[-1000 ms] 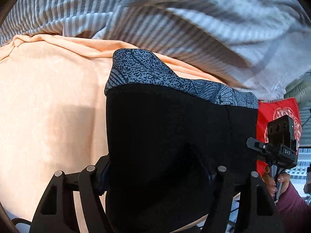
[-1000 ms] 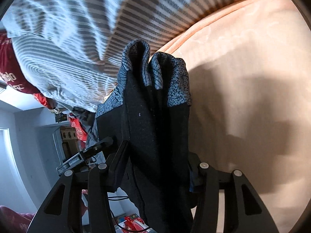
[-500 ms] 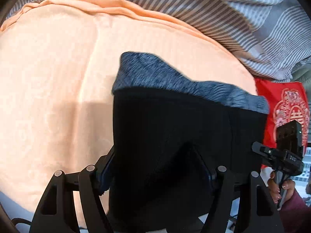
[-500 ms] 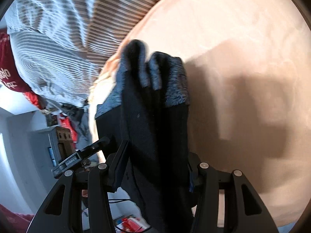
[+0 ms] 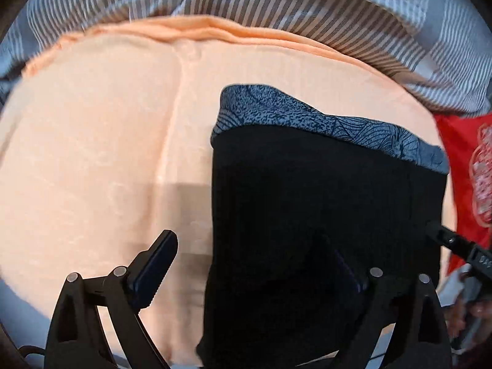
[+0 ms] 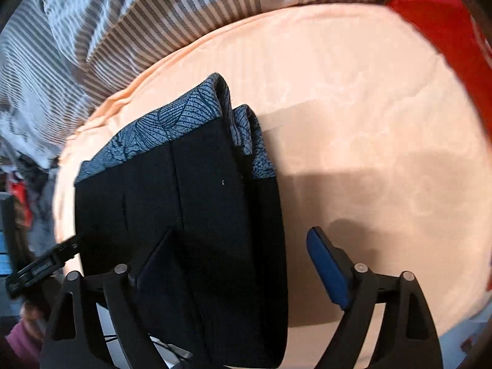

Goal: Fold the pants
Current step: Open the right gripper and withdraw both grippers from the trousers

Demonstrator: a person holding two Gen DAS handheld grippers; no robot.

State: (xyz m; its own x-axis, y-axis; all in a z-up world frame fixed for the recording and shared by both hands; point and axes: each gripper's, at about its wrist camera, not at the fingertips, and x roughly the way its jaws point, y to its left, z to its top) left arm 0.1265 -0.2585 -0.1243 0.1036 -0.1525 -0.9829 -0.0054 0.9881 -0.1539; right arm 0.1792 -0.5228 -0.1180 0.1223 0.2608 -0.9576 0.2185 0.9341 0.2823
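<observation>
Change: both grippers, clamped on the cloth a second ago, are now letting go; the folded bundle is no longer hanging upright but lying down on the bed.
Pants: black fabric pants with a blue-grey leaf-patterned waistband (image 5: pixel 326 123), folded into a thick stack, are resting flat on the surface, the patterned band at the end away from the cameras.
Pants, right view: the same stack (image 6: pixel 200 190) is showing several layers along its right edge, edges roughly lined up.
Left gripper (image 5: pixel 255 264): its jaws are opening; the left pad is standing clear over bare sheet, the right finger is hidden in black cloth, so the stack is lying partly between them without being pinched.
Right gripper (image 6: pixel 240 261): its jaws are opening; the blue right pad is apart from the cloth, the left finger is lying against the stack's top.
Surface: a peach-orange bed sheet (image 5: pixel 92 153) is carrying the pants.
Beyond: a grey-and-white striped quilt (image 5: pixel 276 3) is bunching along the far edge; a red printed cloth (image 5: pixel 470 166) is lying at the right.
Meaning: the fold is looking finished and set down; what seems left is pulling both tools away without dragging the layers.
</observation>
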